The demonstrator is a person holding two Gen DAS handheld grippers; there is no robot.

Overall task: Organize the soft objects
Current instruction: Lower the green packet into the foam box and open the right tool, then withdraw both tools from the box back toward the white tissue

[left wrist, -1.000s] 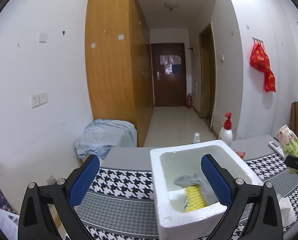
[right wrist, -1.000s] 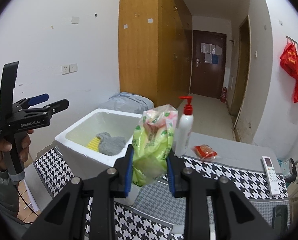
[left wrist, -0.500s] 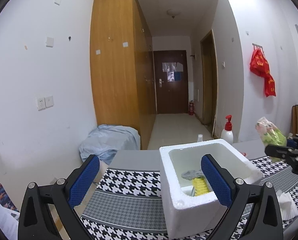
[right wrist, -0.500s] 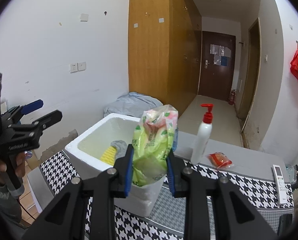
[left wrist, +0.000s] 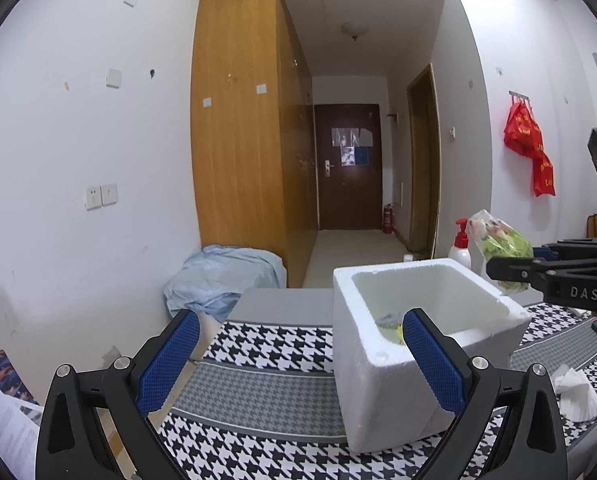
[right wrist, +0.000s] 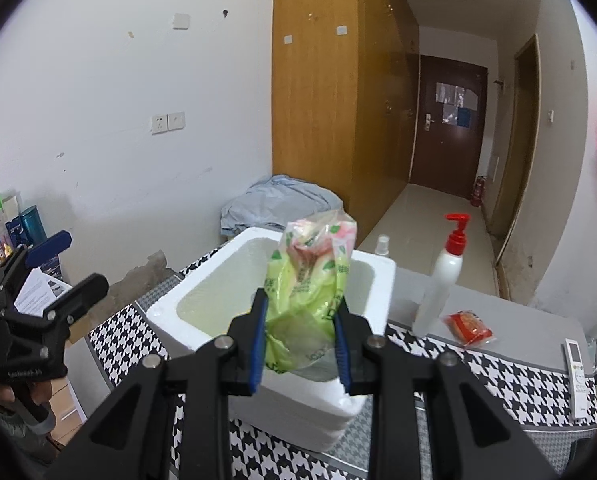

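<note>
On my left, my left hand-held gripper (left wrist: 300, 356) stands wide open with nothing between its blue pads (left wrist: 169, 359); it hangs over the houndstooth-covered desk (left wrist: 266, 350), with its right finger in front of the near wall of the white foam box (left wrist: 372, 396). It has no part in the carrying just now, as I judge it. The box sits on the desk with its mouth up, and down at the bottom I can make out only a bit of yellow and something pale, too much hidden to name. Moving right, my right hand-held gripper (right wrist: 300, 346) is closed to a narrow gap on a crumpled green plastic bag (right wrist: 308, 280), the pads pressing its lower part from both sides while the top stands up above them. From the right wrist view the bag lies in line with the box opening; from the left wrist view it looks to be beside and above the far right rim, so I cannot say it is truly over the cavity. The step in hand, I reckon, is bringing this soft bag to the box. Next I should carry it over the opening, lower it clear of the rim, and only then let the pads part. Further right stand a pump bottle (right wrist: 444, 276), a red packet (right wrist: 468, 326) and a remote (right wrist: 578, 376), all apart from the box.
</note>
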